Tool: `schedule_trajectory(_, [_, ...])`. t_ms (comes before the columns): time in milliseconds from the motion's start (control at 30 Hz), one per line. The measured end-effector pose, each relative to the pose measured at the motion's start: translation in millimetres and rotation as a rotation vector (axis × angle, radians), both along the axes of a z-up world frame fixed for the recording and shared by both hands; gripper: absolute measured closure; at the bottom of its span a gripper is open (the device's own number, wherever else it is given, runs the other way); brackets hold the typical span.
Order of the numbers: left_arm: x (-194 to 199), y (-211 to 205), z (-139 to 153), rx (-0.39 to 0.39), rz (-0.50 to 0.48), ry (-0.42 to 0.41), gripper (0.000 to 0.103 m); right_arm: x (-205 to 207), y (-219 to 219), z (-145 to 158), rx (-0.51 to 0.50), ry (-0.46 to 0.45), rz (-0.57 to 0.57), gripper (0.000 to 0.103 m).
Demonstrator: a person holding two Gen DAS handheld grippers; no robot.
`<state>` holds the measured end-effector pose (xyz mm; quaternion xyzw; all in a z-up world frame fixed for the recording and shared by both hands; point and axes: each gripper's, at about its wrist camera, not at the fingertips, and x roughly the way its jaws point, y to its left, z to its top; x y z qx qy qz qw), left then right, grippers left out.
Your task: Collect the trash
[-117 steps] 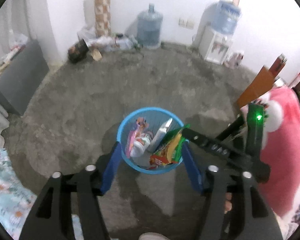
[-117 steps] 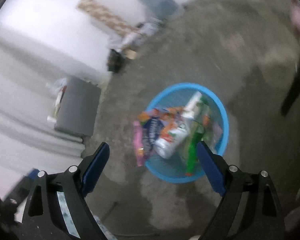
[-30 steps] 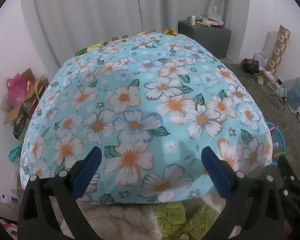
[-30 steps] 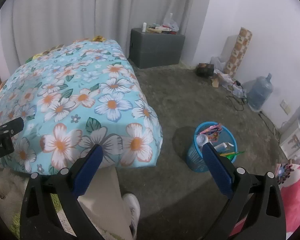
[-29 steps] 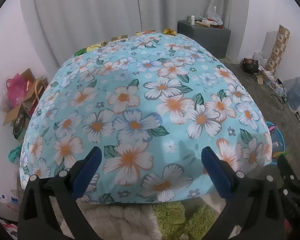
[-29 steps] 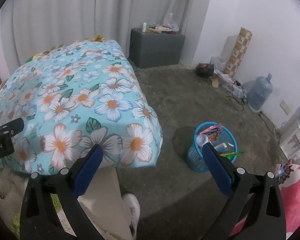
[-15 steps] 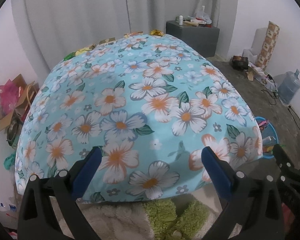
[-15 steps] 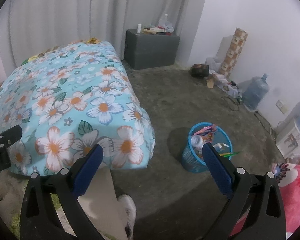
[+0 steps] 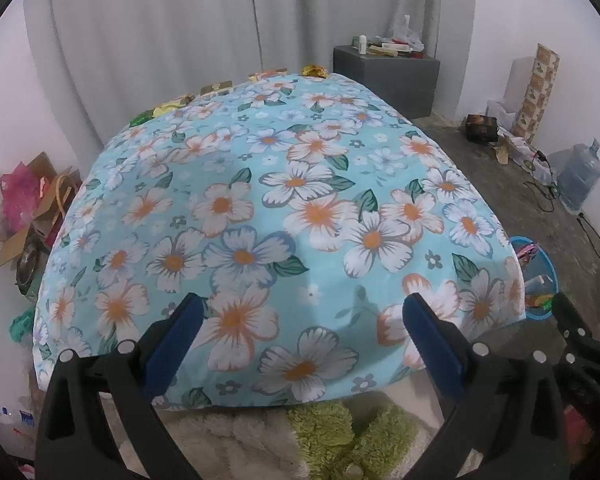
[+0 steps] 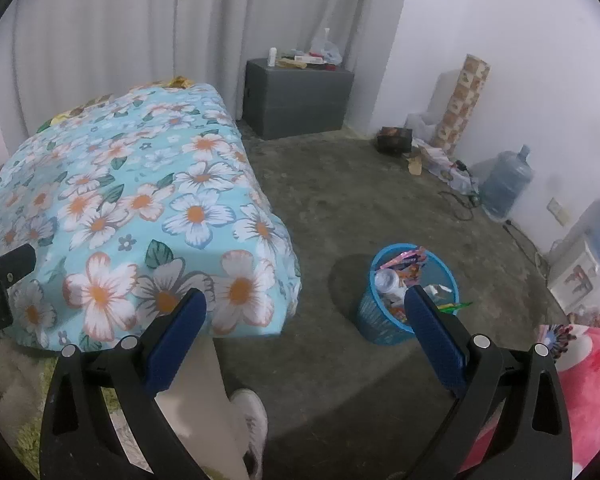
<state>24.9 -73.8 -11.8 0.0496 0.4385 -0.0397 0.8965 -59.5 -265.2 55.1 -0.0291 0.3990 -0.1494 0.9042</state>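
A blue mesh trash basket (image 10: 380, 322) stuffed with wrappers and bottles stands on the grey floor right of the floral-covered table (image 10: 112, 208); its rim (image 9: 550, 270) peeks past the cloth in the left wrist view. Small wrappers (image 9: 216, 89) lie along the table's far edge (image 9: 260, 80). My left gripper (image 9: 302, 308) hangs open over the near end of the floral cloth, holding nothing. My right gripper (image 10: 304, 300) is open and empty, held above the floor between table corner and basket.
A grey cabinet (image 10: 296, 100) with small items stands by the curtain. A water jug (image 10: 506, 184), cables and a patterned roll (image 10: 466, 104) line the right wall. Boxes and pink bags (image 9: 24, 204) sit left of the table. A person's leg and shoe (image 10: 248, 424) are below.
Both grippers swung up from directly over the basket to face the table and room. In the last second the views have drawn back slightly; both stay open and empty.
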Motion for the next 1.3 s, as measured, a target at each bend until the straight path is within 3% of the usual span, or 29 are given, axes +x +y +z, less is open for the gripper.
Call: schedule_trajectory(1300, [3.8, 4.6, -0.3, -0.003, 0.022, 0.006, 0.005, -1.0, 1.0, 0.5, -0.008, -0.001, -0.003, 0.008])
